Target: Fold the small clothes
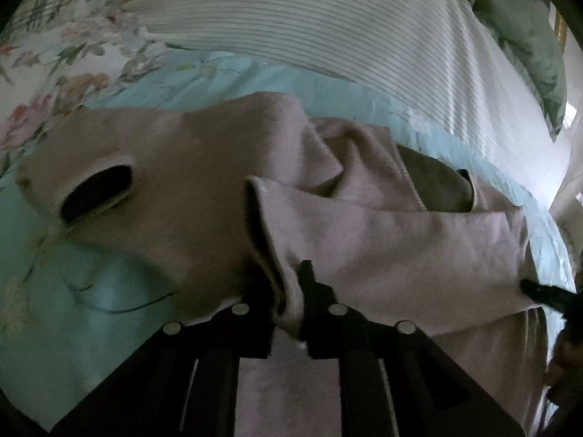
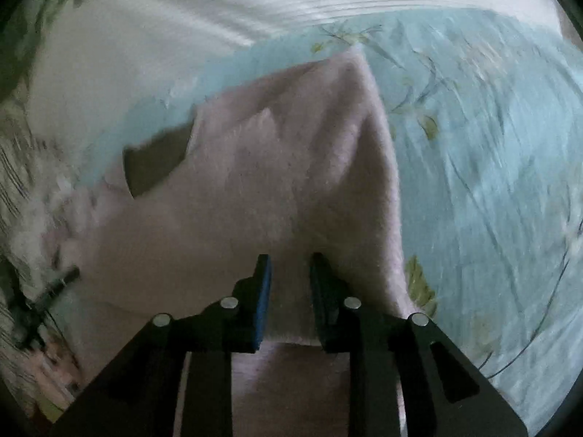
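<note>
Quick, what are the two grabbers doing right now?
Left gripper: shut on the pink garment.
Right gripper: open, nothing pinched, above the garment.

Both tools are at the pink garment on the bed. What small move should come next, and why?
Probably close the right tool first. Its fingers stand apart with the pink garment between them, so it seems not to pinch yet. The left tool has a fold of the cloth between its fingers. With both edges held, the garment can be lifted over the light blue bedspread without sagging.
</note>
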A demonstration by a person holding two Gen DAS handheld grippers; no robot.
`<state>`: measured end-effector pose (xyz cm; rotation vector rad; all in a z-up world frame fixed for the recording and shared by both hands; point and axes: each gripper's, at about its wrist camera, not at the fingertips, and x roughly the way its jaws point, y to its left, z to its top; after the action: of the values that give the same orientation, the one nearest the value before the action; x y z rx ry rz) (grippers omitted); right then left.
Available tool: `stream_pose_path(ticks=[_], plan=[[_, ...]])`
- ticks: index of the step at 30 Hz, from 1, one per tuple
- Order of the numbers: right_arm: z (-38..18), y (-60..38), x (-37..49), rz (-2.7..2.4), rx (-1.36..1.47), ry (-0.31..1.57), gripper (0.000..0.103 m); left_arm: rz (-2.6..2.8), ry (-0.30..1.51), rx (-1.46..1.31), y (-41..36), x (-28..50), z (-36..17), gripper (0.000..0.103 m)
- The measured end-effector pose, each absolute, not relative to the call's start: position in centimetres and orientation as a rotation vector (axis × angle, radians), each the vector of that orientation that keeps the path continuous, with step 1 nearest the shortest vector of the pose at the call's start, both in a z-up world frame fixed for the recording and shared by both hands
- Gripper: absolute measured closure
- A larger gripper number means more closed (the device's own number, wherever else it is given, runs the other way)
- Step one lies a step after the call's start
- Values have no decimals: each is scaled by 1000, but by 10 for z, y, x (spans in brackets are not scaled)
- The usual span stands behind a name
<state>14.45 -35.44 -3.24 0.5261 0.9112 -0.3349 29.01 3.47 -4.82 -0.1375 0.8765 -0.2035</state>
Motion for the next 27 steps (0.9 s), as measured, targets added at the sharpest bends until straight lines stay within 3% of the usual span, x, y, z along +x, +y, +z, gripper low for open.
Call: stream_pose_path(ticks=[3,5,6,7,9,16,22,23,24,25,27], plan=[[-18,-337,134,-301,539,874,70,-182,864,-151,62,281,-40,88],[-11,-321,127,-255,542,856,49,-174,858,-169,82,277,-33,86],[-9,-315,122,-239,543,853,46,-163,854,-172,91,276,-29,75],[-9,-306,121,-217,544,854,44,-139,845,-164,99,275,-24,56],[-12,-292,114,-174,554,868,44,-96,814,-150,113,271,-16,36],[-33,-260,102,-115,609,936,44,-42,829,-108,134,286,-9,22],[-30,-248,101,-101,624,936,44,55,898,11,135,331,-31,22],[-29,-247,102,-100,621,937,44,94,907,28,138,338,-36,24],[-28,-246,101,-99,618,936,44,115,919,31,142,345,-41,39],[-28,-246,101,-99,619,935,44,117,929,18,148,350,-44,68],[-27,-246,100,-97,622,931,44,94,948,-33,159,355,-47,96]])
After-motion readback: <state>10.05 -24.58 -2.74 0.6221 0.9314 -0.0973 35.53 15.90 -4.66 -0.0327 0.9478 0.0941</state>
